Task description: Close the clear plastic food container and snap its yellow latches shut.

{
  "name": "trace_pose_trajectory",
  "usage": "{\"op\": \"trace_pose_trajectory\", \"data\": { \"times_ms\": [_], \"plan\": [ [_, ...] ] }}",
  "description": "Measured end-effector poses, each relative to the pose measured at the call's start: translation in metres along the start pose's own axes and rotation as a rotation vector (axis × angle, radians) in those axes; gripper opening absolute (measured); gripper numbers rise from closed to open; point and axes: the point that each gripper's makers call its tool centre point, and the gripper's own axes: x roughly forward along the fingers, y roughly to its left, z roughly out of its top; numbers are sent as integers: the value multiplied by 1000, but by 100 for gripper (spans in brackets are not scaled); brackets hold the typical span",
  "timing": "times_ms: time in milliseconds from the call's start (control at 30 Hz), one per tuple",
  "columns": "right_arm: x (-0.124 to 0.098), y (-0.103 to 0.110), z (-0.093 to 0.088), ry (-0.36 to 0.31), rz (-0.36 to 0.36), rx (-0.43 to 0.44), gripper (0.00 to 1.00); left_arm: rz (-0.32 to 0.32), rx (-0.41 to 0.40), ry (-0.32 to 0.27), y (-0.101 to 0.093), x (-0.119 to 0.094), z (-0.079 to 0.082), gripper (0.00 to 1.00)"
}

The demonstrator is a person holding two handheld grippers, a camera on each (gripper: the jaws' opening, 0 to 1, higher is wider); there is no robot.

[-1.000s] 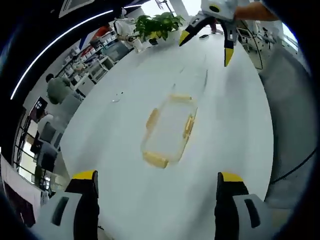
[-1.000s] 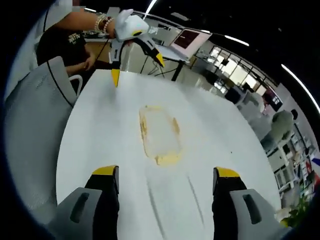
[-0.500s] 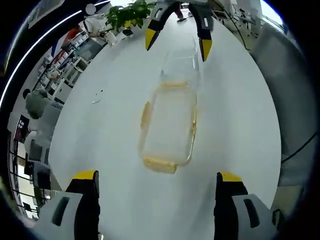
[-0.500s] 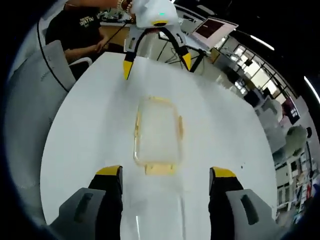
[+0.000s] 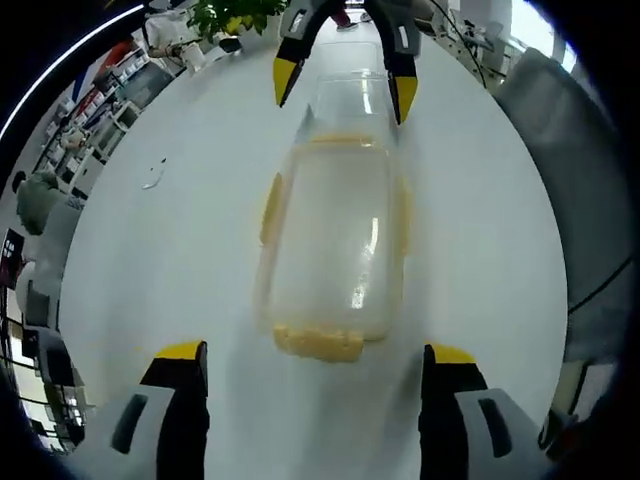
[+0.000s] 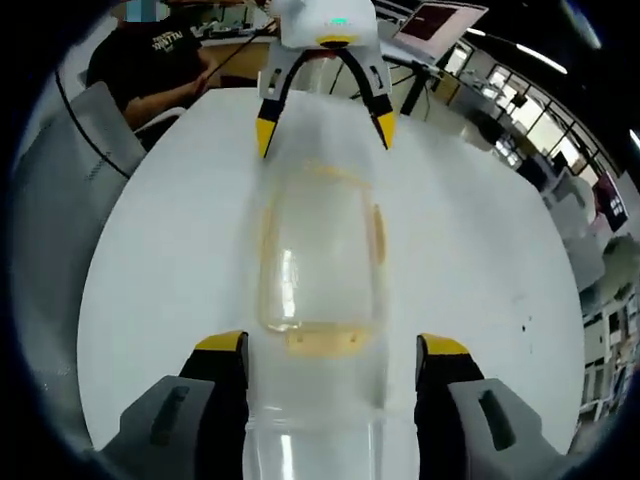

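A clear plastic container (image 5: 335,235) with yellow latches (image 5: 318,342) lies lengthwise on the white table (image 5: 150,260). Its clear lid (image 5: 350,95) lies flat off the far end, apart from the box top. My left gripper (image 5: 315,355) stands open just short of the near latch. My right gripper (image 5: 343,90) faces me with its jaws open on either side of the lid. In the right gripper view the lid (image 6: 315,430) sits between the jaws of my right gripper (image 6: 332,347), the container (image 6: 320,250) lies beyond, and my left gripper (image 6: 325,132) is open at the far end.
A grey chair (image 5: 560,150) stands off the table's right edge and a potted plant (image 5: 225,15) at its far side. A small scrap (image 5: 152,178) lies on the table. A seated person in black (image 6: 160,55), another grey chair (image 6: 60,170) and a laptop (image 6: 440,20) are behind.
Both cameras have closed in on the container from opposite ends. The right gripper has come down from above the table, so its open jaws now flank the lid. The container has not moved.
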Motion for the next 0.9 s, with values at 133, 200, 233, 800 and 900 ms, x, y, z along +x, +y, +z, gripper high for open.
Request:
{"op": "trace_pose_trajectory", "data": {
  "times_ms": [133,200,233,800,900],
  "plan": [
    [7,2,-5,17,41,35,63,-25,-4,13,1,8,-1,83],
    [11,2,-6,18,50,38,61,-61,9,13,-4,10,-2,82],
    [12,3,-6,25,57,38,60,-85,11,15,-7,11,-3,82],
    [25,10,-8,79,164,75,43,-174,-22,-31,-9,15,-2,55],
    [25,10,-9,84,168,83,42,-178,-16,-32,-9,15,-1,53]
  ]
}}
